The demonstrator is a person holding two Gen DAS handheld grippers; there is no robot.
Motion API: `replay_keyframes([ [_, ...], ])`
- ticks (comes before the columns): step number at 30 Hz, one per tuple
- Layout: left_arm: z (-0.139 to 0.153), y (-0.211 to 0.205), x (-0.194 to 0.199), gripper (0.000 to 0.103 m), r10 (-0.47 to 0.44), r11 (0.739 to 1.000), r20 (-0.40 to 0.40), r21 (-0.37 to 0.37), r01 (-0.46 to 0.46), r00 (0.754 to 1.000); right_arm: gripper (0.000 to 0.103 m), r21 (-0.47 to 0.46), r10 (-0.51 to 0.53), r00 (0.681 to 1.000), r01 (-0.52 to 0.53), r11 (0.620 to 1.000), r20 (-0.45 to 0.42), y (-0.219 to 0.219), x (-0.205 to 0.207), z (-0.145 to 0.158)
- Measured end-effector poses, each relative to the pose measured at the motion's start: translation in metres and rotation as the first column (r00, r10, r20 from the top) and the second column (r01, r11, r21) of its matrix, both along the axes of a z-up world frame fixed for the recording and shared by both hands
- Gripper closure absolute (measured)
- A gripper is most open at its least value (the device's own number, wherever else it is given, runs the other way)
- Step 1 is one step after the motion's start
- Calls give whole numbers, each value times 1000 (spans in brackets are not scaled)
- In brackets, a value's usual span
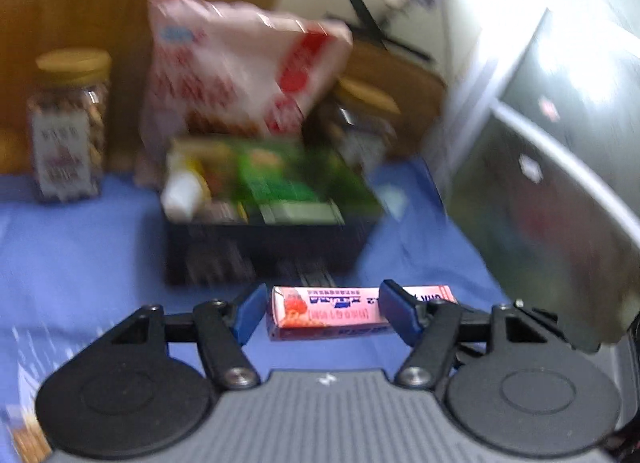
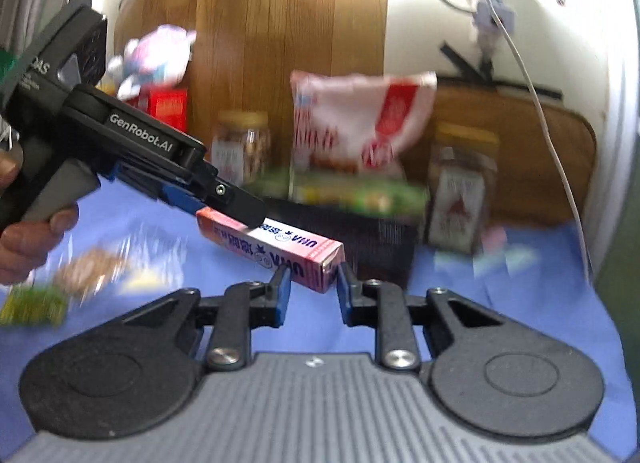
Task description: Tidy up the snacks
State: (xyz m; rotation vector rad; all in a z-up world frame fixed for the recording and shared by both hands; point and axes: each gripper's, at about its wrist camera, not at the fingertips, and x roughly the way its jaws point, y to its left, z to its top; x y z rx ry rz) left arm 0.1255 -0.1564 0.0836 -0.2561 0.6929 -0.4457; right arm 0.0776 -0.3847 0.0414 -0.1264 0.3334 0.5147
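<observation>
A long pink snack box (image 2: 276, 247) is held in the air between both grippers. My right gripper (image 2: 312, 289) is shut on its near end. My left gripper (image 2: 224, 205) comes in from the left in the right wrist view, with its fingers over the box's far end. In the left wrist view the pink box (image 1: 332, 313) lies crosswise between the blue pads, and the left gripper (image 1: 320, 313) stands wide around it, the box's left end a little clear of the left pad. A black basket (image 1: 260, 239) full of green snack packs sits ahead on the blue cloth.
A large pink and white bag (image 2: 360, 123) stands behind the basket (image 2: 376, 239), with a gold-lidded jar on each side (image 2: 244, 147) (image 2: 460, 187). Loose snack packs (image 2: 88, 267) lie on the cloth at left. A wooden board and white cables stand at the back.
</observation>
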Motion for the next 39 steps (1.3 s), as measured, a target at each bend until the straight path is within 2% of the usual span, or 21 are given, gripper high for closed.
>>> replay_keyframes([
  [4, 17, 2, 48, 40, 65, 997, 50, 26, -67, 997, 75, 13, -12, 1000, 11, 1000, 26, 16, 56, 16],
  [7, 12, -6, 87, 38, 86, 994, 45, 63, -89, 995, 72, -12, -56, 998, 56, 998, 17, 27, 99, 13],
  [8, 7, -9, 97, 34, 94, 992, 39, 76, -97, 995, 72, -25, -77, 997, 77, 997, 3, 31, 114, 8],
  [10, -5, -14, 113, 34, 135, 982, 27, 130, -137, 991, 72, -42, -118, 993, 118, 992, -18, 33, 126, -1],
  [12, -11, -10, 110, 34, 159, 976, 25, 145, -161, 987, 72, -15, -141, 989, 141, 990, -34, 29, 122, -6],
  [17, -5, -3, 74, 26, 177, 974, 79, 127, -186, 981, 70, 78, -143, 990, 143, 987, -11, 19, 76, -4],
  [20, 0, 3, 35, 24, 144, 983, 112, 95, -155, 983, 67, 162, -106, 994, 110, 981, -34, 17, 44, -3],
  [24, -1, 22, -23, 20, 131, 984, 147, 102, -146, 980, 64, 215, -23, 993, 48, 975, -119, 27, 11, -14],
  [28, -8, 69, -70, 20, 181, 979, 139, 70, -192, 974, 63, 250, 74, 969, -13, 968, -236, 47, -3, -26],
  [31, -14, 116, -94, 20, 270, 961, 107, 37, -275, 957, 55, 259, 147, 946, -71, 963, -288, 71, -14, -30],
  [34, -24, 166, -113, 20, 384, 923, 57, -8, -384, 922, 53, 267, 205, 925, -119, 956, -320, 97, -22, -29],
  [39, -37, 210, -143, 20, 489, 872, 47, 12, -490, 871, 51, 244, 228, 929, -158, 957, -293, 129, -37, -26],
])
